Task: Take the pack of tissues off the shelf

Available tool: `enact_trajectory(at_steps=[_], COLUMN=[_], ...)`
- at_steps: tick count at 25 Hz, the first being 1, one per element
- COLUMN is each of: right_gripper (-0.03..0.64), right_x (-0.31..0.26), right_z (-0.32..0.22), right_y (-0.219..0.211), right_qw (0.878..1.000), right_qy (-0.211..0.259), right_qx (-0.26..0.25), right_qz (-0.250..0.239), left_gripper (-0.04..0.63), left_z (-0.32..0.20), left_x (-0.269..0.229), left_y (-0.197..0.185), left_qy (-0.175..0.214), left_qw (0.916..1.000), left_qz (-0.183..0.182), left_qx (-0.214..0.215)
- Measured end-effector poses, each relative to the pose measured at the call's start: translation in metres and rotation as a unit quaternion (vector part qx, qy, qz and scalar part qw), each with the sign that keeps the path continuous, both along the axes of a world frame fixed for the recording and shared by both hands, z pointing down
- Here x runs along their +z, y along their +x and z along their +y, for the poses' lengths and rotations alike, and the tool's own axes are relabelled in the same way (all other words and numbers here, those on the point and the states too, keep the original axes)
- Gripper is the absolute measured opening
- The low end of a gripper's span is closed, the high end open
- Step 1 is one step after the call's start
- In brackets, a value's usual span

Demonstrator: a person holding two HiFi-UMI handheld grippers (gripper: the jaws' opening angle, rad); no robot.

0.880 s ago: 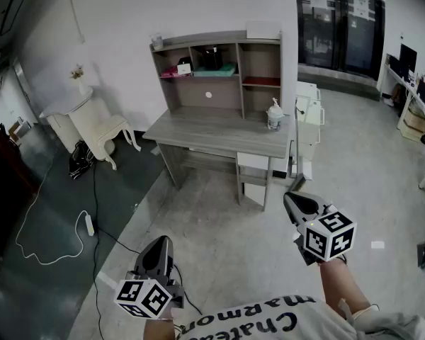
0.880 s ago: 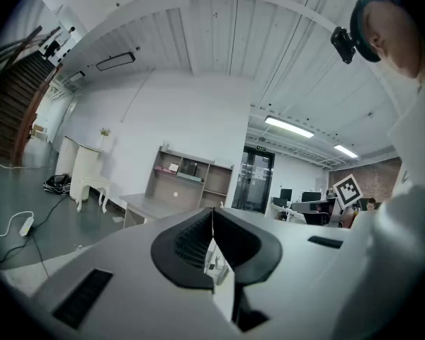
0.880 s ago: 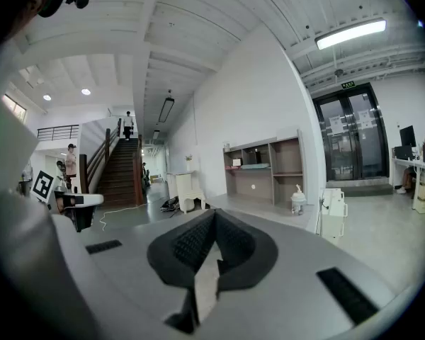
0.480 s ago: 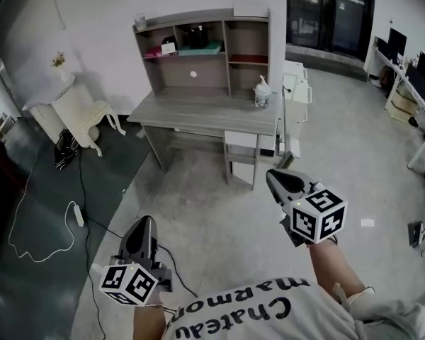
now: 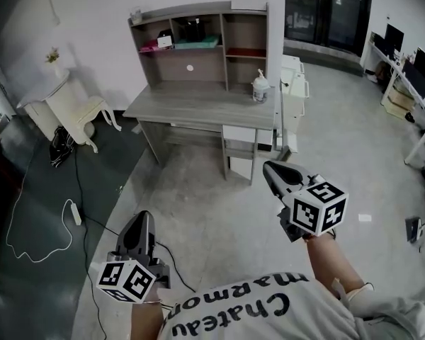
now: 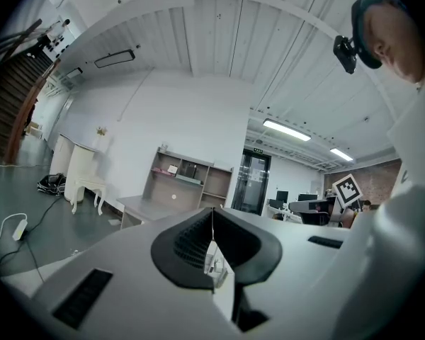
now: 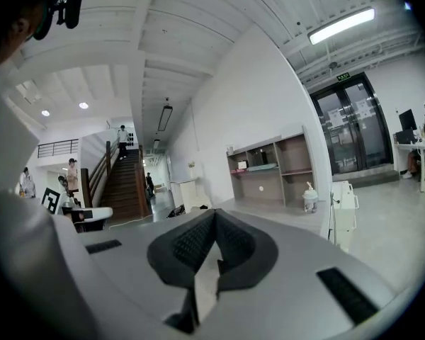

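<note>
The head view shows the left tongs [image 5: 143,216] and right tongs [image 5: 268,166] held out over the pale concrete floor [image 5: 219,211], both well apart from the grey surface [image 5: 198,108] ahead. Their own views settle what the head view cannot: each pair of ribbed pads is pressed together with nothing between. The shelf [image 5: 198,30] stands on the back of the surface and is split into compartments. The pack of tissues [image 5: 196,44] appears to be the flat teal pack in the middle one, under a dark object [image 5: 191,30], though it is too small to be sure. A white pump bottle [image 5: 260,88] stands upright near the surface's right edge. The head view lays out a power strip [image 5: 76,213] and its cable on the darker floor at left, near a white side table [image 5: 67,108]. The right gripper view takes in a staircase [image 7: 124,186] with people on it, beyond the head view's frame. The left gripper view catches the other tongs' marker cube [image 6: 348,188]. Glass doors [image 5: 326,9] stand to the right of the shelf.
</note>
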State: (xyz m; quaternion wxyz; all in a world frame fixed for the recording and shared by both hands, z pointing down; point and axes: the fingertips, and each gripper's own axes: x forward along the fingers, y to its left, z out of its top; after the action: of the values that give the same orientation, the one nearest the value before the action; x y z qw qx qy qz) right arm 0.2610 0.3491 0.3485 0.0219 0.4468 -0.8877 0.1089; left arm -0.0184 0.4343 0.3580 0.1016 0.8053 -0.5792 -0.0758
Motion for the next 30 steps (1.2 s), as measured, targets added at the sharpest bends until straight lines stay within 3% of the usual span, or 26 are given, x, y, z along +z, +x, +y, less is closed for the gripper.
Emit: enact_trajectory(at_steps=[11, 18, 22, 30], right_gripper=[0.008, 0.008, 0.008, 0.008], right_x=[0.010, 0.032, 0.047, 0.055], right_z=[-0.031, -0.061, -0.090, -0.184], right_y=[-0.047, -0.061, -0.071, -0.095], right_qw=[0.999, 0.997, 0.997, 0.997], right_qy=[-0.018, -0.057, -0.069, -0.072], right_qx=[0.005, 0.015, 0.006, -0.032], right_qz=[-0.050, -0.048, -0.023, -0.001], left_gripper=[0.018, 0.018, 0.018, 0.018], left_z=[-0.035, -0.060, -0.087, -0.177], left_x=[-0.004, 0.022, 0.038, 0.031], left_y=[-0.050, -0.071, -0.072, -0.073], left_qy=[0.015, -0.014, -0.033, -0.020], left_qw=[0.9998, 0.9999, 0.9994, 0.9997], left_qz=[-0.012, 0.004, 0.009, 0.013], left_qx=[0.009, 0.004, 0.002, -0.011])
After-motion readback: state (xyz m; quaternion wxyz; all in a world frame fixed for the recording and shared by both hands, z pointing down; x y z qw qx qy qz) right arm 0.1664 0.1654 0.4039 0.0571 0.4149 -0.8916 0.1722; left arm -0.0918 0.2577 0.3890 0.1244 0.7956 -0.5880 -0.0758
